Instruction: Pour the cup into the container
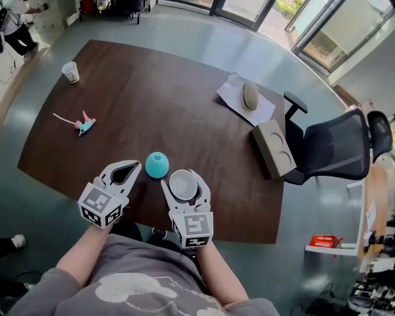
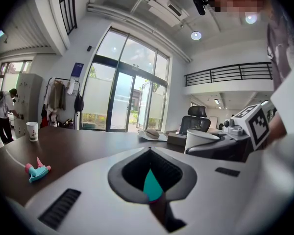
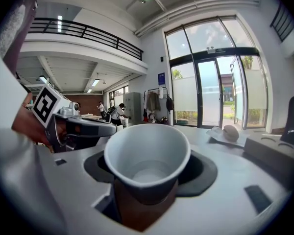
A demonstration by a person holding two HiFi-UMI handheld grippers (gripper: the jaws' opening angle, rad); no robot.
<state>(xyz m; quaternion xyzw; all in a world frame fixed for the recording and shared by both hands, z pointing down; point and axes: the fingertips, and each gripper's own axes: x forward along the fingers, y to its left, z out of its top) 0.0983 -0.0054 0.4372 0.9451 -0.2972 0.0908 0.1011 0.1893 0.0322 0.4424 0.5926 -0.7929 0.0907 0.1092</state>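
The right tool (image 1: 183, 180) grasps a white paper cup (image 3: 147, 153) upright, just short of a teal round container (image 1: 157, 164).
The cup is held level, likely against spilling; the container sits at its 11 o'clock on the dark wooden surface (image 1: 151, 97). The left tool (image 1: 136, 166) is clenched and empty beside it. Nothing blocks the pour; the cardboard box (image 1: 274, 148) lies at 2 o'clock, well apart.

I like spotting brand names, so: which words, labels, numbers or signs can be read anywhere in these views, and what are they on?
Nothing can actually be read here.
Red box: white print, too small to read.
Blue sign: too small and blurred to read.
Cube: black-and-white square pattern only, no letters or numbers.
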